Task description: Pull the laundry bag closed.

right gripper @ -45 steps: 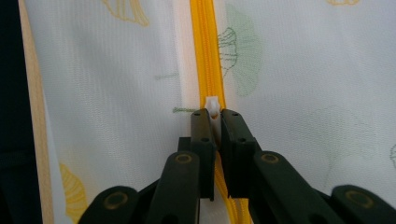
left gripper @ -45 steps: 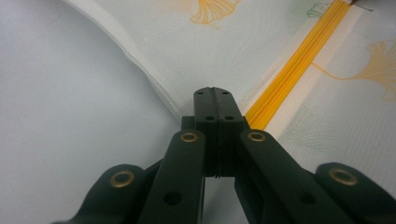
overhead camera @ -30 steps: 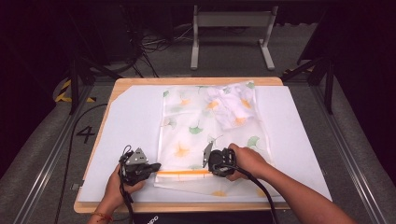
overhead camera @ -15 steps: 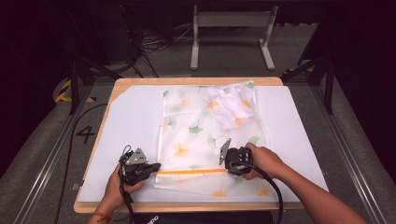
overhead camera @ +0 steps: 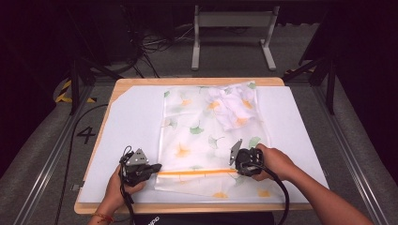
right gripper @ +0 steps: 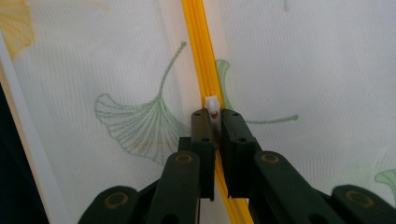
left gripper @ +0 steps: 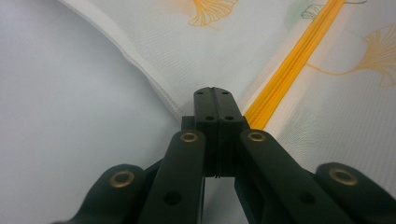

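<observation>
Two hand-held grippers work at the near edge of a translucent zip bag [overhead camera: 206, 136] printed with ginkgo leaves, which lies flat on a white sheet [overhead camera: 126, 122] covering the wooden table [overhead camera: 187, 81]. The bag runs from the far middle of the table down to the near edge, with something white bunched inside its far right corner. An orange zip track [overhead camera: 197, 172] crosses the bag from left to right near its near end.

The left gripper [overhead camera: 152, 168] sits at the bag's near left corner, held low by the person's left hand [overhead camera: 123, 183], whose forearm comes in from the near edge. In the left gripper view its jaws are pressed flat together on the edge of the bag [left gripper: 196, 51], just beside the left end of the orange zip track [left gripper: 289, 65] — clenched on the fabric.

The right gripper [overhead camera: 237, 161] lies farther right along the same track, the right hand [overhead camera: 274, 161] wrapped round it and the forearm angling in from the near right. Its jaws point left along the zip. In the right gripper view they are nearly closed, pinching a small white slider [right gripper: 211, 103] that rides on the zip track [right gripper: 198, 42] — the slider's tip shows just above the jaw tips.

A cable trails from each gripper toward the near edge.
</observation>
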The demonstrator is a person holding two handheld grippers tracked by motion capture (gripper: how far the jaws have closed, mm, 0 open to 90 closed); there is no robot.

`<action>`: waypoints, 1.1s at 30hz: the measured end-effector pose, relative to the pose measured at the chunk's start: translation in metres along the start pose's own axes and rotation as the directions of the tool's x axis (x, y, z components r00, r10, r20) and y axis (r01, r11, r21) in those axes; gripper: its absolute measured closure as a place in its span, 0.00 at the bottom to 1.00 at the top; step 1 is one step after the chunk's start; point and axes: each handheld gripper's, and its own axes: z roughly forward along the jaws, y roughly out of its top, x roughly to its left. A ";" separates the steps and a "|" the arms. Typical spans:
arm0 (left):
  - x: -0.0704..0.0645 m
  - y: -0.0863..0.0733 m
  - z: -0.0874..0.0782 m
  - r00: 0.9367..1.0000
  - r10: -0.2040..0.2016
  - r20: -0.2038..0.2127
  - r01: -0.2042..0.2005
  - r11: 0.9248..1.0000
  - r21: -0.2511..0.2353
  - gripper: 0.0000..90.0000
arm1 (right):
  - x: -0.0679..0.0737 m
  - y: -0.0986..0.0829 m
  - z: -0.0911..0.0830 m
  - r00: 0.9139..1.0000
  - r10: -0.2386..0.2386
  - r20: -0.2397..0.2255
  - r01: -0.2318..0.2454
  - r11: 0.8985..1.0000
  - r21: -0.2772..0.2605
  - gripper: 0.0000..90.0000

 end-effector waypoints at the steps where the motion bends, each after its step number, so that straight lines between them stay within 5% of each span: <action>1: 0.000 0.000 0.000 1.000 -0.001 0.001 0.001 1.000 0.001 1.00 | 0.000 -0.001 0.000 1.000 0.000 -0.001 0.000 1.000 0.001 0.94; 33: 0.000 0.000 0.000 1.000 0.005 0.000 -0.005 1.000 0.001 1.00 | -0.011 -0.052 -0.010 0.998 0.053 0.019 -0.054 0.996 0.070 0.94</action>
